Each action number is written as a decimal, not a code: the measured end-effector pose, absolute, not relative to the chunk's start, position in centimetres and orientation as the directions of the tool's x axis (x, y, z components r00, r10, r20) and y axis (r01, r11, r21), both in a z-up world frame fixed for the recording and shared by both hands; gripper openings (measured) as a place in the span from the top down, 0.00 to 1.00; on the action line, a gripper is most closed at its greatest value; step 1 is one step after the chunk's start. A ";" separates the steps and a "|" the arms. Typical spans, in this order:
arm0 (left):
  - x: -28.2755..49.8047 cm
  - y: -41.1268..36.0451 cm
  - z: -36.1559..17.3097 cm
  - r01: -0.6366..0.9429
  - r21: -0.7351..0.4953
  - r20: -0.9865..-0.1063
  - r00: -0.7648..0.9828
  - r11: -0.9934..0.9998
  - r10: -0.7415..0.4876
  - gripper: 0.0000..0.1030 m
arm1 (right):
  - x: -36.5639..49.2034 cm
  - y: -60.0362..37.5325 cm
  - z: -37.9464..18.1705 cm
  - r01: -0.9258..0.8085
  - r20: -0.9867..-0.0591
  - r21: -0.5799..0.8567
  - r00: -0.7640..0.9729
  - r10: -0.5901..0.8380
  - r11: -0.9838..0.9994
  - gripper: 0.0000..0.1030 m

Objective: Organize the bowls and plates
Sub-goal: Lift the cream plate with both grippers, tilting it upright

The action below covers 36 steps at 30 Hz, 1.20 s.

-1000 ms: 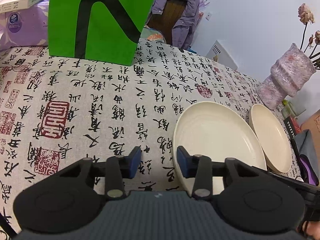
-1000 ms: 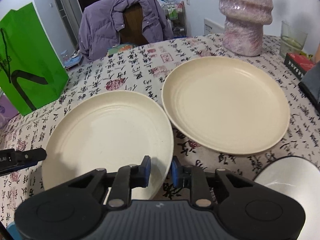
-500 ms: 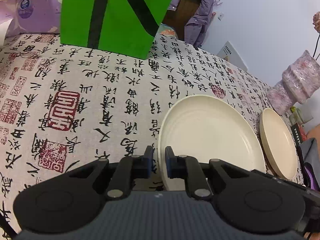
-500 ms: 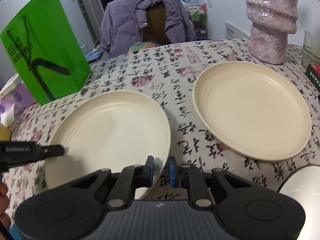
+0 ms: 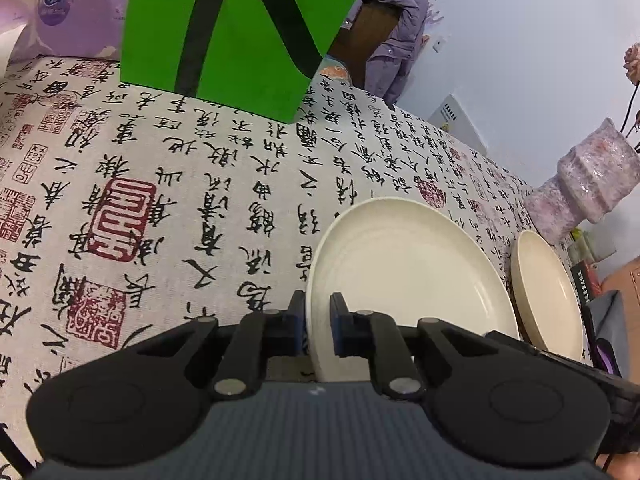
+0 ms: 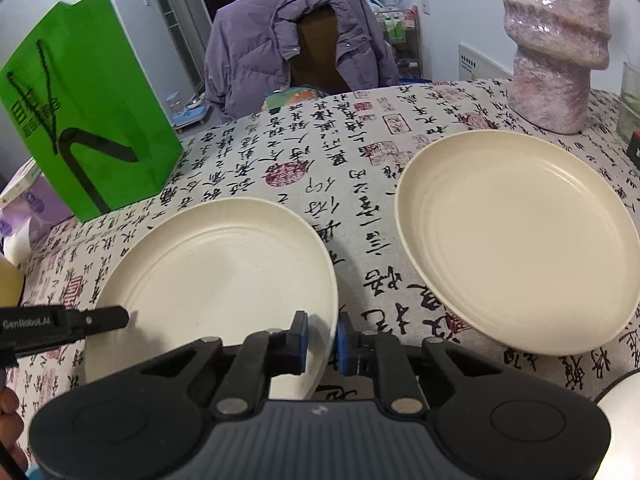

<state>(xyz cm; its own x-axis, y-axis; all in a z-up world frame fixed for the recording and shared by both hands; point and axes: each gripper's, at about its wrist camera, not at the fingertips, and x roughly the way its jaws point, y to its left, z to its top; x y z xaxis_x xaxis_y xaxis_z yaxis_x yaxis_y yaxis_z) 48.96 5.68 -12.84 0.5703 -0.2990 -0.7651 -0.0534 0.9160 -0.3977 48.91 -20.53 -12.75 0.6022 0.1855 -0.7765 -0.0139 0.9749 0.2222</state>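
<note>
- Calligraphy-print tablecloth (image 5: pixel 208 184) covers the table; a green bag (image 5: pixel 240 28) stands at the back.
- Nearer cream plate (image 6: pixel 216 280) lies in front of that bag, a second plate (image 6: pixel 516 236) just beside it.
- Left gripper (image 5: pixel 318 328) pinches the nearer plate's rim.
- Right gripper (image 6: pixel 322 340) is closing on the opposite rim.
- Step, I judge: two-handed pickup; next, lift level and stack onto the second plate.

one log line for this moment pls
left tongs: shut on near plate | right tongs: closing on its rim | far plate: untouched
</note>
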 end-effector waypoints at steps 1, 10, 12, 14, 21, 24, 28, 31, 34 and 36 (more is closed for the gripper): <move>49.0 5.6 -12.8 -0.055 -0.395 -0.766 0.571 0.917 -0.296 0.87 | 48.8 -20.5 -12.7 -0.017 -0.770 0.223 0.610 0.187 0.975 0.88; 48.5 5.7 -11.8 -0.089 -0.343 -0.755 0.619 0.935 -0.218 0.87 | 47.7 -19.9 -11.0 -0.089 -0.695 0.225 0.683 0.224 0.970 0.91; 48.2 5.6 -11.2 -0.088 -0.335 -0.742 0.639 0.938 -0.204 0.87 | 47.6 -20.0 -10.7 -0.096 -0.679 0.238 0.695 0.236 0.967 0.91; 48.0 5.5 -10.7 -0.085 -0.331 -0.727 0.658 0.940 -0.196 0.87 | 47.4 -20.1 -10.4 -0.102 -0.662 0.243 0.709 0.242 0.965 0.91; 46.6 5.4 -8.5 -0.100 -0.312 -0.655 0.743 0.945 -0.138 0.86 | 46.6 -19.9 -8.6 -0.143 -0.588 0.257 0.762 0.272 0.956 0.90; 45.9 5.5 -7.6 -0.119 -0.307 -0.630 0.769 0.944 -0.108 0.86 | 46.0 -19.6 -7.7 -0.167 -0.558 0.256 0.779 0.287 0.952 0.90; 45.3 5.6 -6.8 -0.127 -0.318 -0.614 0.783 0.940 -0.101 0.86 | 45.3 -19.6 -6.8 -0.174 -0.530 0.264 0.795 0.294 0.949 0.90; 44.8 5.5 -6.2 -0.133 -0.317 -0.603 0.793 0.939 -0.092 0.86 | 45.0 -20.0 -6.4 -0.179 -0.521 0.282 0.797 0.307 0.943 0.90; 44.3 5.3 -6.0 -0.133 -0.321 -0.599 0.795 0.938 -0.092 0.86 | 44.8 -20.5 -6.1 -0.187 -0.510 0.290 0.800 0.317 0.939 0.90; 44.0 4.9 -5.8 -0.132 -0.319 -0.600 0.794 0.938 -0.093 0.86 | 44.5 -20.9 -6.0 -0.183 -0.506 0.299 0.802 0.318 0.937 0.90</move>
<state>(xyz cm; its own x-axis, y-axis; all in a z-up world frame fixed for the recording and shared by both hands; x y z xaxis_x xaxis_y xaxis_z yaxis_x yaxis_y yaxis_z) 43.96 4.88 -5.82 0.7944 -0.0926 -0.6002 -0.1318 0.9385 -0.3192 44.54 -20.90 -5.97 0.8018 0.3181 -0.5060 -0.1829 0.9366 0.2990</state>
